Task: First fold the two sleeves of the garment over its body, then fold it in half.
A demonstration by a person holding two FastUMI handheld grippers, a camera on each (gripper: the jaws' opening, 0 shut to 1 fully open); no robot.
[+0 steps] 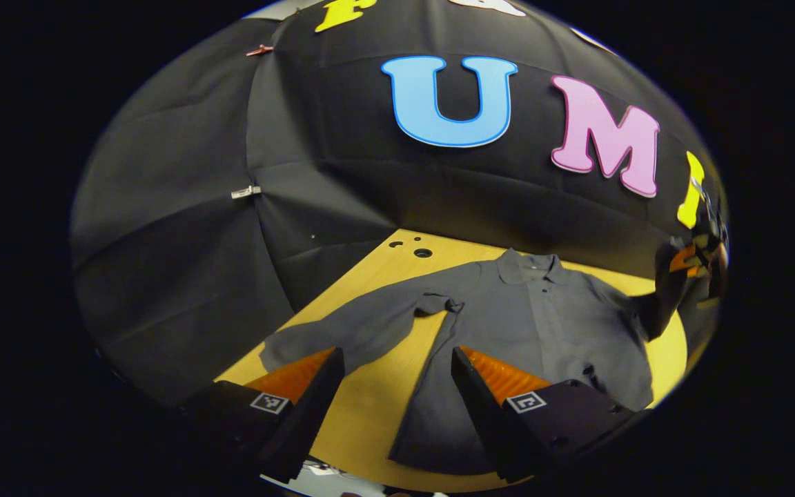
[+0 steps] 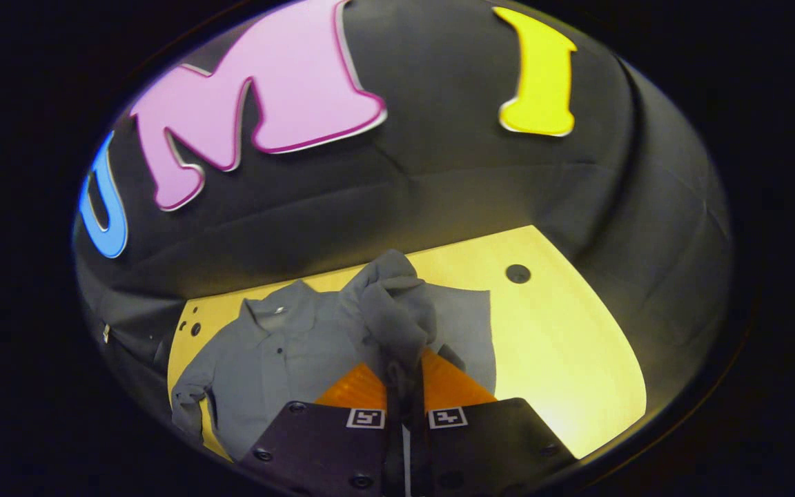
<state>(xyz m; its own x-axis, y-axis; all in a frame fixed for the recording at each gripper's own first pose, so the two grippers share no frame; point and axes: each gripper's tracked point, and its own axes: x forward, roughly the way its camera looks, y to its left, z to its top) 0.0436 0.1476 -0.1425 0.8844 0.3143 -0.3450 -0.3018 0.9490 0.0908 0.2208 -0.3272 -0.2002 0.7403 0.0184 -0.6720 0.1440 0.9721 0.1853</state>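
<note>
**A:** What is seen in the left gripper view?

**B:** A grey collared shirt (image 1: 542, 324) is seen laid flat, front up, on a yellow wooden table (image 1: 377, 400), with its collar toward the black cloth wall (image 1: 183, 228). One long sleeve (image 1: 363, 328) is stretched out sideways across the tabletop toward the left of the view. Several round holes (image 1: 422, 252) are cut into the far end of the table.

**A:** How is the left gripper (image 1: 397, 366) held?

**B:** Its jaws are spread wide and nothing is gripped between them. It is poised above the table, with one finger over the outstretched sleeve and the other over the lower body of the shirt. Bare table is seen in the gap between them.

**A:** Is anything else shown there?

**B:** At the right edge, the other gripper (image 1: 691, 266) is made out, raised, with the shirt's second sleeve (image 1: 660, 304) pulled up to it.

**A:** And the right gripper view?

**B:** The right gripper (image 2: 404, 376) is seen closed tightly on a bunched fold of grey sleeve fabric (image 2: 390, 304), which is pinched between both fingers and lifted off the table. The cloth rises in a crumpled ridge ahead of the fingers. Beyond it, the shirt's body (image 2: 280, 359) and collar (image 2: 270, 307) are spread on the yellow table (image 2: 563, 345), toward the left of the view. One round hole (image 2: 517, 273) is seen in the bare tabletop to the right.
</note>
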